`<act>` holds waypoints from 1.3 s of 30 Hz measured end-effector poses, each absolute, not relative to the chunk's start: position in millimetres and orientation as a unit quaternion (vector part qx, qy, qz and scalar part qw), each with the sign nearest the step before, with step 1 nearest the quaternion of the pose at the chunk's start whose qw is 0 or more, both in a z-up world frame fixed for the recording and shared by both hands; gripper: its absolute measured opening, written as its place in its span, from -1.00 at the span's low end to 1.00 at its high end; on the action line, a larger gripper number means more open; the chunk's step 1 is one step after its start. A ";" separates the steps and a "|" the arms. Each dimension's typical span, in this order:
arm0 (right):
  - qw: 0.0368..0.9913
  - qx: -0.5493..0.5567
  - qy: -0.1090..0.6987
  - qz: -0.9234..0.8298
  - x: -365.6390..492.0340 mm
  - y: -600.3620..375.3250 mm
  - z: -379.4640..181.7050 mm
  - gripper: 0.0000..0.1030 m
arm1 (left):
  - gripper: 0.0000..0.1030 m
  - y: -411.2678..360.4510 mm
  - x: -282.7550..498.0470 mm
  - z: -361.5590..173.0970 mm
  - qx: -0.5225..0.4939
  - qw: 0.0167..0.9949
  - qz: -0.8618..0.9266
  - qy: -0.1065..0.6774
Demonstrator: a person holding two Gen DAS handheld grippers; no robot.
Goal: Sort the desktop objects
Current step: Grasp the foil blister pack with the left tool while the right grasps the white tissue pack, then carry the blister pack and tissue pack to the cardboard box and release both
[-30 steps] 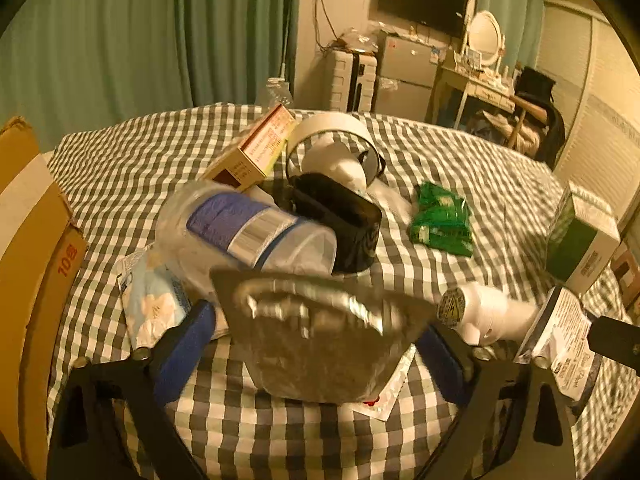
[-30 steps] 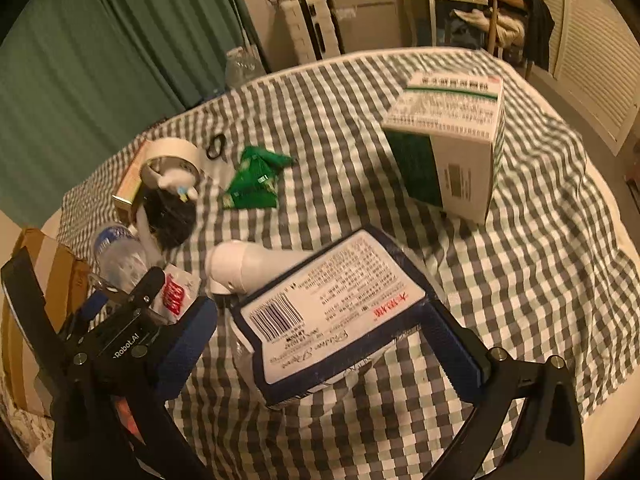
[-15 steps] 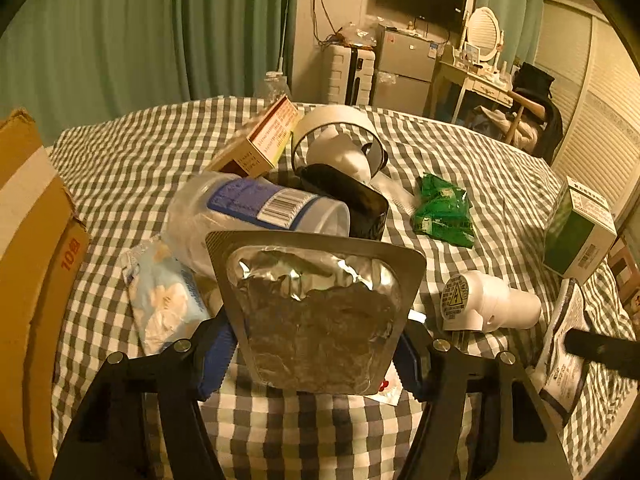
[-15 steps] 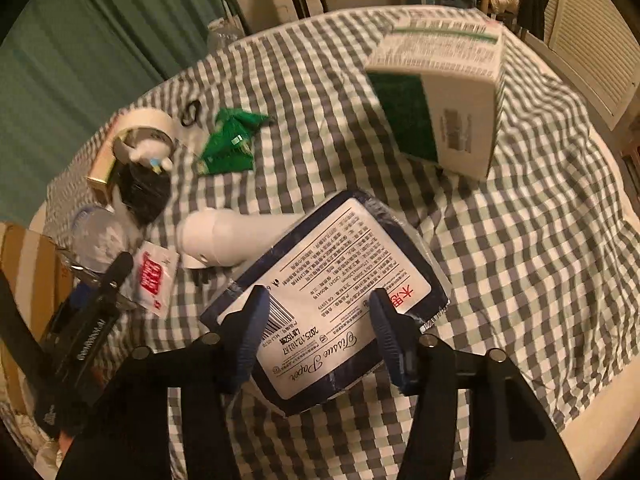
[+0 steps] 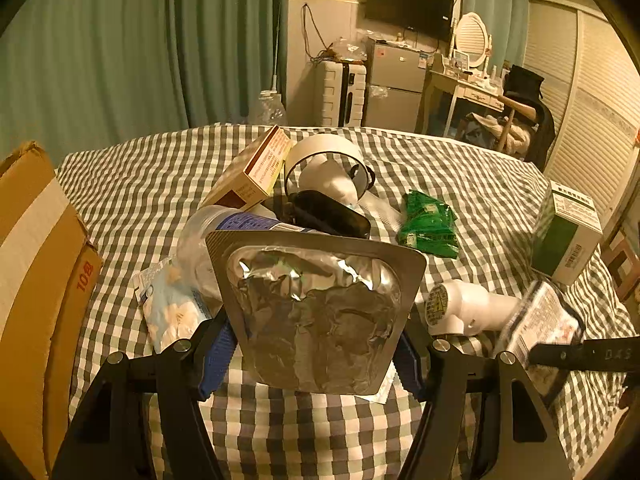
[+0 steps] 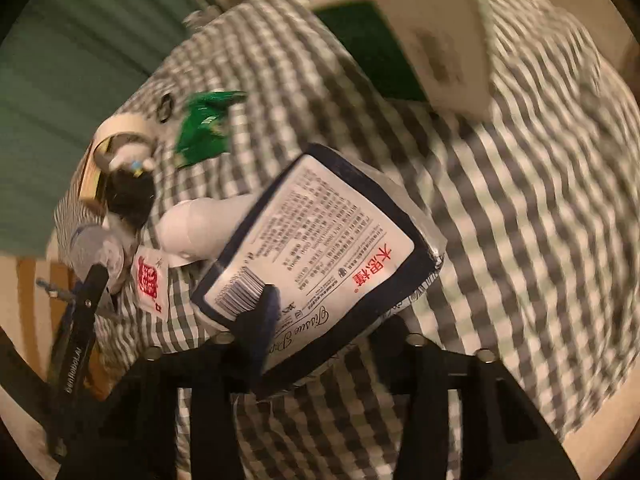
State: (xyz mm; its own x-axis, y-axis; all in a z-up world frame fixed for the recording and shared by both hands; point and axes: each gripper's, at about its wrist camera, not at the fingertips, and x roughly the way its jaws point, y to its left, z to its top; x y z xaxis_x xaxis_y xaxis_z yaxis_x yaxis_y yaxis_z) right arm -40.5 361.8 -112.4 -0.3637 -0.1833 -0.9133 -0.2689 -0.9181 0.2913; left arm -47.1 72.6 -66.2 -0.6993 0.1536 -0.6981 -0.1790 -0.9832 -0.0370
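The left gripper (image 5: 316, 354) is clamping the foil blister pack (image 5: 320, 308) by its side edges. The right gripper (image 6: 320, 320) is closing on the tissue pack (image 6: 320, 256), gripping across its near end while its long axis is running away toward the upper right.

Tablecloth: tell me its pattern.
Grey-and-white checks on the tablecloth, clearest in the left wrist view.

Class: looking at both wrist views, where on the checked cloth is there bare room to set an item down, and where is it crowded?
Bare: the far checked cloth beyond the green packet, and the strip beside the cardboard box. Crowded: the centre, around the plastic bottle and tape roll.
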 end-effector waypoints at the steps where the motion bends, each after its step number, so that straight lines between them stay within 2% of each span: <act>1: 0.020 -0.551 0.195 0.811 -39.1 357.1 -108.7 -0.60 | 0.35 72.8 -46.3 -65.2 -0.377 0.090 0.922 0.016; 3: 0.005 -0.540 0.197 0.818 -37.0 354.8 -101.4 -0.72 | 0.35 70.0 -42.6 -61.9 -0.378 0.089 0.921 0.011; 9: -0.014 -0.515 0.200 0.833 -27.6 354.6 -82.9 -0.83 | 0.35 53.9 -25.0 -38.4 -0.366 0.086 0.927 -0.001; 26: -0.046 -0.405 0.123 0.905 34.8 313.1 20.1 -0.86 | 0.35 8.7 45.0 51.2 -0.313 0.069 0.947 -0.012; 34: -0.099 -0.374 0.086 0.918 52.2 242.8 55.3 -0.86 | 0.35 -39.4 46.4 98.0 -0.286 0.016 0.958 -0.020; 39: -0.170 -0.360 0.069 0.915 39.4 170.9 84.7 -0.86 | 0.35 -93.2 45.6 117.5 -0.282 -0.051 0.957 -0.053</act>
State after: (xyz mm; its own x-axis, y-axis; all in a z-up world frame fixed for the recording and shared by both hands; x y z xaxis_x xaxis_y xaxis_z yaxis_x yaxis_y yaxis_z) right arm 39.4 170.9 84.7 -0.6836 -0.3609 -0.6344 0.2612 -0.9326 0.2492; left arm 45.6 -93.2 117.5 -0.8356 -0.0669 -0.5452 0.1272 -0.9891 -0.0736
